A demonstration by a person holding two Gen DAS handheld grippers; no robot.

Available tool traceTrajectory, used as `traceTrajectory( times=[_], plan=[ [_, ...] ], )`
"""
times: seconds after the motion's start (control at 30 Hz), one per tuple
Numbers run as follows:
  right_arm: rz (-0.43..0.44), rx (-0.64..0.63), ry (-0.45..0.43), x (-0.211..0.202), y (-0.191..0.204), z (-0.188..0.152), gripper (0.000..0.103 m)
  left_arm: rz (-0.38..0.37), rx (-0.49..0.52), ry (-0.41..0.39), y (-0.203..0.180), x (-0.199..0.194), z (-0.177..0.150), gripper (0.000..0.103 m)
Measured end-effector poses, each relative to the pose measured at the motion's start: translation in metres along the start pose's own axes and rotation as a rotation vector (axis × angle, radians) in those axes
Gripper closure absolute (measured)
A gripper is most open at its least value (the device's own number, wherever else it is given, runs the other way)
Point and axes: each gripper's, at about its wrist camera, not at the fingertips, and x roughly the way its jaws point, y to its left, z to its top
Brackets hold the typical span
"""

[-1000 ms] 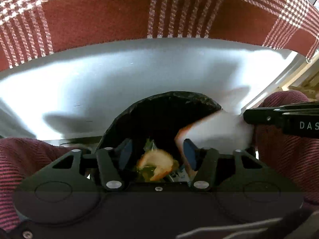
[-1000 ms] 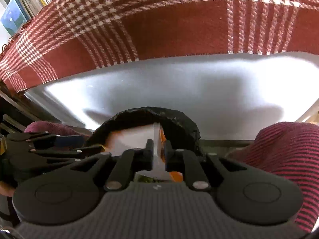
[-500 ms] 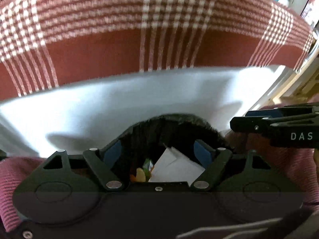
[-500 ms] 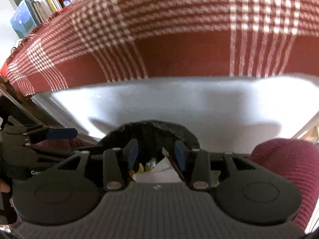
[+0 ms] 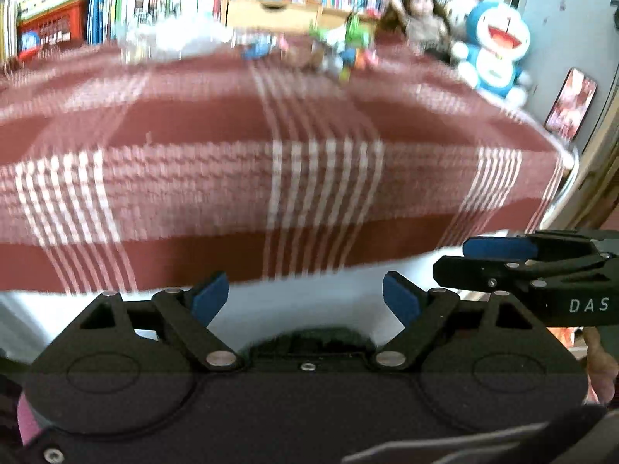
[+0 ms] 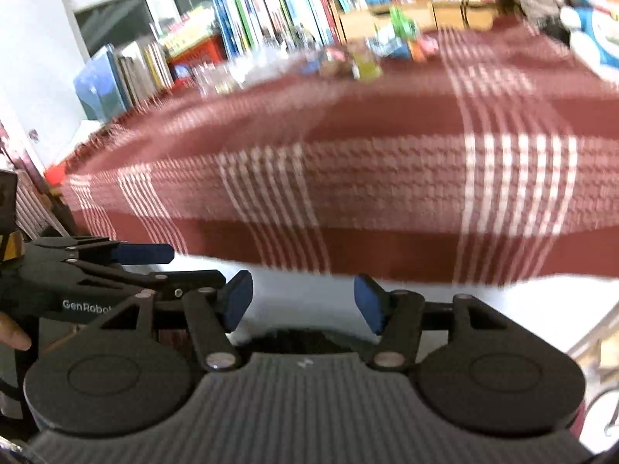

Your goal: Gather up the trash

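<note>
Your left gripper (image 5: 305,301) and right gripper (image 6: 303,301) both hang empty, jaws opening wide, nothing between the blue pads. The black-lined trash bin (image 5: 313,342) sits just below them, at the table's near edge. Swing forward carelessly and you could catch the plaid tablecloth (image 5: 309,178) and drag it. Far across it stand blurred small items (image 5: 340,54), toys and crowded bookshelves (image 6: 294,4).
</note>
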Motion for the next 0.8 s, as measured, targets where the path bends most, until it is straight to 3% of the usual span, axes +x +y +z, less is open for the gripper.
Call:
traceTrajectory(
  times=[0.3, 0.8],
  plan=[
    [-0.007, -0.066, -0.138, -0.023, 0.006, 0.038, 0.027, -0.001, 0.011, -0.129, 0.002, -0.020, 0.044, 0.014],
    [-0.139, -0.091, -0.256, -0.002, -0.017, 0.106, 0.026, 0.024, -0.025, -0.232, 0.018, 0.015, 0.115, 0.013]
  ],
)
